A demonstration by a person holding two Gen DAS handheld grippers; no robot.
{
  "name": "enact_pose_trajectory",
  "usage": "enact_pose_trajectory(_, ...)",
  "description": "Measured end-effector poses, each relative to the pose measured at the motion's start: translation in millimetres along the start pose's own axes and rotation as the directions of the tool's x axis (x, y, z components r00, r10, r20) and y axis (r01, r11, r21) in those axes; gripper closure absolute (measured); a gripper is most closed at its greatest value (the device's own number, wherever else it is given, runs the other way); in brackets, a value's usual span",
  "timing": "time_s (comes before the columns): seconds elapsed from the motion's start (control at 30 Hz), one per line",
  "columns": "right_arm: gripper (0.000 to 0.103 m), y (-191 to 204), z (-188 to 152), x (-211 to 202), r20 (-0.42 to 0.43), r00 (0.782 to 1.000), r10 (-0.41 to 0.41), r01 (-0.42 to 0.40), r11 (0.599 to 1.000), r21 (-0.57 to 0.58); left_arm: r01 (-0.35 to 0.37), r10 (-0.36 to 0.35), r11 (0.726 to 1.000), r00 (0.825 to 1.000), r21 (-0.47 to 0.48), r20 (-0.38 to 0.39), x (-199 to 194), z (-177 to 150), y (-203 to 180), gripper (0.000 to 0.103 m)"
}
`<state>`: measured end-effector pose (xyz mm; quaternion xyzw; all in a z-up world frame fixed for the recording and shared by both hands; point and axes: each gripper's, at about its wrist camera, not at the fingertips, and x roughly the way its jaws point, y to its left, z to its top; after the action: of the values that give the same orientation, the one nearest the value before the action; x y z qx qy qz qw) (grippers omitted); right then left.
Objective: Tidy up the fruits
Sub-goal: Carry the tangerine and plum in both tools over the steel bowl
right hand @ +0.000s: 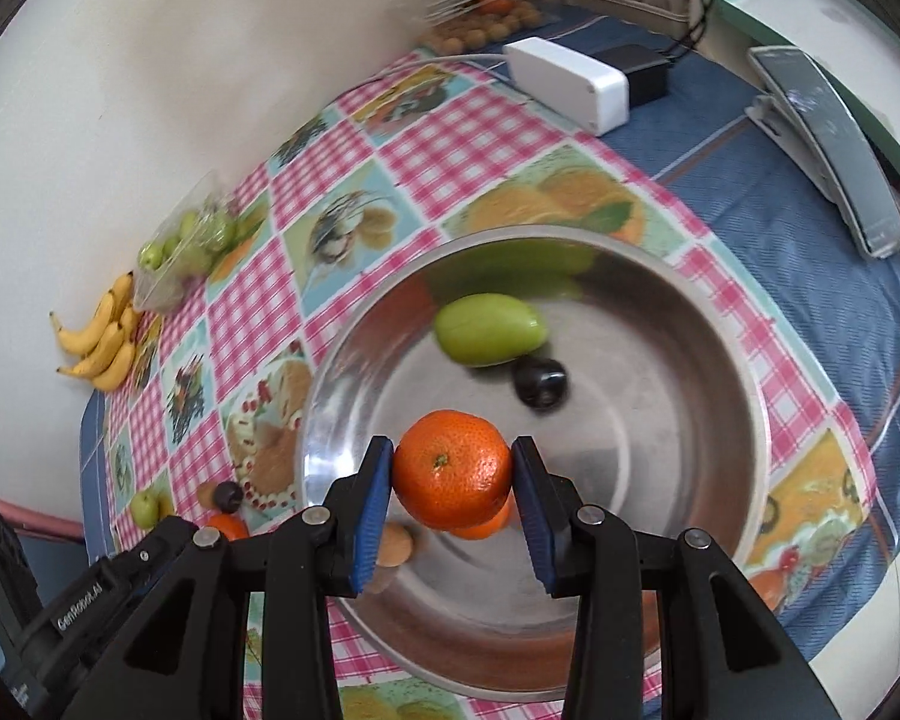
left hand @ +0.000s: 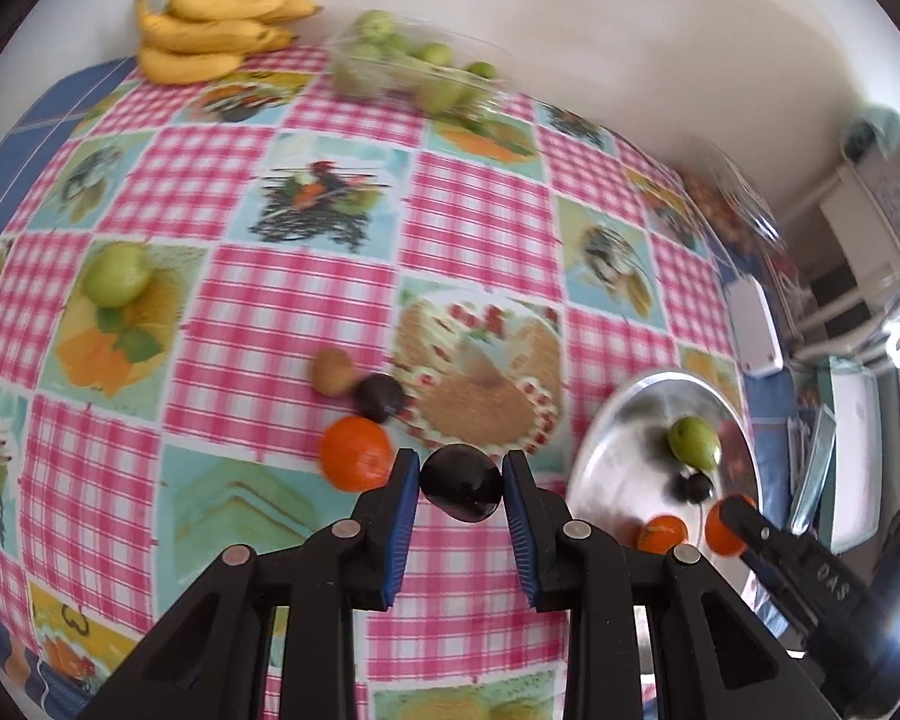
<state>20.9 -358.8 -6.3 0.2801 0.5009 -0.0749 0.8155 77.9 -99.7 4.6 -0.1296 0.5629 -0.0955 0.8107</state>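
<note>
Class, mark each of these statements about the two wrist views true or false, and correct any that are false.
1. The right gripper holds a tangerine above the steel bowl. True.
2. The left gripper is empty. False: a dark plum sits between its jaws.
3. A green fruit and a small dark fruit lie inside the bowl. True.
4. The bananas lie inside the bowl. False: they rest at the far edge of the table, by the wall.
5. The clear container near the bananas holds oranges. False: it holds green fruits.
</note>
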Motion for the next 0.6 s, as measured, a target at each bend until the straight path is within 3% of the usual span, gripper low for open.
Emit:
enact_pose_trajectory(0.4,0.061,-22,1,11,-0.053,0.998,-0.036,0.038,0.999,0.030,0.025,-0.021,0.991,0.999,0.129,-0.035,14,-19,-47,0.072)
enact_pose_trajectory(0.6,0.061,-26,0,16,-0.073,0.996,-0.045,0.048,0.998,0.043,0.008,0.003,0.977,0.999,0.213,-0.052,29,-27,-70,0.072)
